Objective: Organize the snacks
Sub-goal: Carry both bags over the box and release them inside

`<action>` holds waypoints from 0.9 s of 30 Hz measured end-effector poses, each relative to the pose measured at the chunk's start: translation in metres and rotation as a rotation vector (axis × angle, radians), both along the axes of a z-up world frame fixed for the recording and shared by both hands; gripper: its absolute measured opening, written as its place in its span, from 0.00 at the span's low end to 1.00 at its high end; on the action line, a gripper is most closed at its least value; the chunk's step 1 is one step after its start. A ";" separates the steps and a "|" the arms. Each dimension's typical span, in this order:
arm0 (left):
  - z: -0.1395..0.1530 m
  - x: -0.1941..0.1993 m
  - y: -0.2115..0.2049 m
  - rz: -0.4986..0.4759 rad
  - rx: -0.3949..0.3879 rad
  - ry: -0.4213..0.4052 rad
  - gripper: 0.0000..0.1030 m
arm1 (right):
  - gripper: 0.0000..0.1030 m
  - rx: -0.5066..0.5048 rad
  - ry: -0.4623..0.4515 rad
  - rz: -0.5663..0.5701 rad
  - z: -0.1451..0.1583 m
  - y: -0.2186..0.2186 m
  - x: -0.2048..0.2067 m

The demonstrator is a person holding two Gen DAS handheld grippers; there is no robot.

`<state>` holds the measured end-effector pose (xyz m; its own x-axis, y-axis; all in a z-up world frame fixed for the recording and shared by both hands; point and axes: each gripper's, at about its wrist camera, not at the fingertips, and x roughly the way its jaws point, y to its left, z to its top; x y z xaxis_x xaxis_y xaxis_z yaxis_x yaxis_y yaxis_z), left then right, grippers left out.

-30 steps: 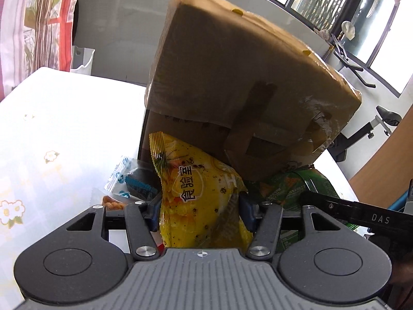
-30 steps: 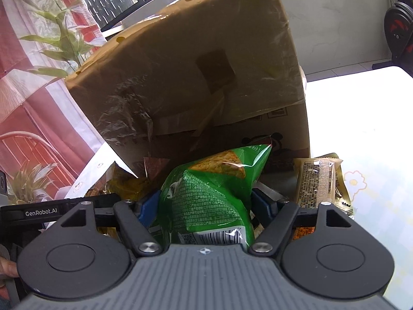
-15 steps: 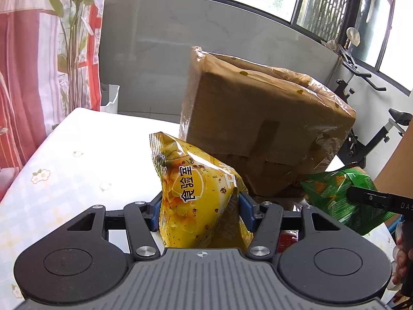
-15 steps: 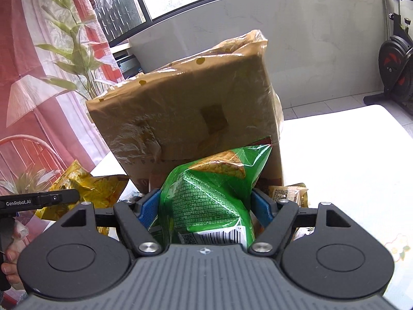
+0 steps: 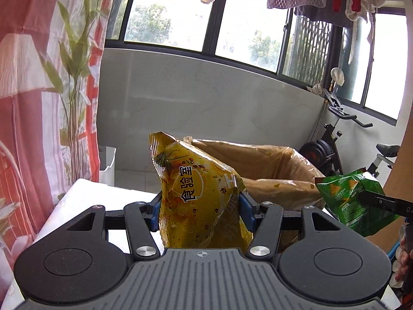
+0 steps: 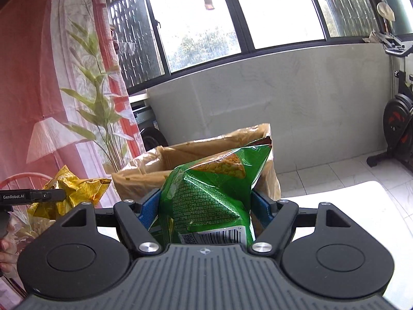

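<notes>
The left gripper (image 5: 200, 208) pinches a yellow snack bag (image 5: 198, 201) printed with Chinese characters; the right gripper (image 6: 206, 204) clamps a green chip bag (image 6: 211, 193) with a barcode. Both bags hang above the open cardboard box (image 5: 271, 170) on the white table (image 6: 348, 206). An exercise bike (image 6: 398, 118) stands beyond. "GenRobot.AI" marks the left gripper's side.

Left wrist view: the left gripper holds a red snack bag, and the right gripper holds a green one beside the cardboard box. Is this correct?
Not quite. The bag in the left gripper is yellow, not red: the left wrist view shows the yellow snack bag between its pads. The right gripper does hold the green snack bag, beside the cardboard box.
</notes>
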<state>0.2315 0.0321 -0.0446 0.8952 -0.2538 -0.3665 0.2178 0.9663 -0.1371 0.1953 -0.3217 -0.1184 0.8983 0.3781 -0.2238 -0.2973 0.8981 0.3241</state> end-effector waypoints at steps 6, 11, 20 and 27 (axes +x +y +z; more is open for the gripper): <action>0.036 0.029 -0.024 -0.052 0.023 -0.073 0.58 | 0.73 0.005 -0.080 -0.012 0.035 -0.007 0.023; 0.052 0.071 -0.058 -0.071 0.097 -0.140 0.58 | 0.73 -0.085 -0.135 -0.031 0.058 0.001 0.067; 0.016 0.159 -0.109 -0.051 0.261 -0.062 0.59 | 0.73 -0.212 -0.119 -0.088 0.050 0.046 0.153; -0.017 0.195 -0.110 -0.036 0.306 0.073 0.63 | 0.74 -0.296 0.018 -0.011 0.014 0.087 0.197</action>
<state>0.4266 -0.0775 -0.0615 0.8562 -0.1530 -0.4935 0.2528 0.9570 0.1420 0.3920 -0.2346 -0.1044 0.8968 0.2843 -0.3391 -0.2835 0.9575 0.0529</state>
